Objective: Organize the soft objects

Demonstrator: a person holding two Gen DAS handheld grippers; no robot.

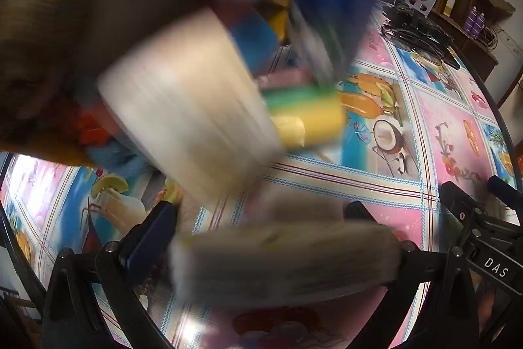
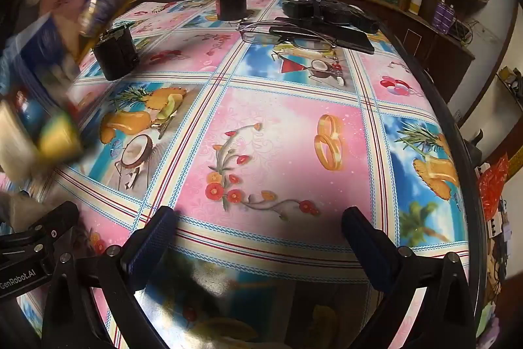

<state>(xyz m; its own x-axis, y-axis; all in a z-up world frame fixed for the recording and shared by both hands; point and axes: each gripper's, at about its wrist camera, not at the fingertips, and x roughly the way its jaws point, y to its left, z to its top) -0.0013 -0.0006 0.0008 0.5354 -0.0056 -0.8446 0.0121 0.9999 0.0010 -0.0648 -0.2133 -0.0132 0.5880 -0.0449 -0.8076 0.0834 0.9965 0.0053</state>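
lettering reads "das" and "genrobot.ai" (tool bodies); left tongs and right tongs gape wide, empty.

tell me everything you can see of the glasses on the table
The glasses are a thin, dark wire-framed pair with clear, roughly rectangular lenses. They lie folded on the far part of the patterned tablecloth, lenses facing the camera. A flat black bar-shaped object lies across or right behind them; whether they touch is unclear. Nothing holds them.
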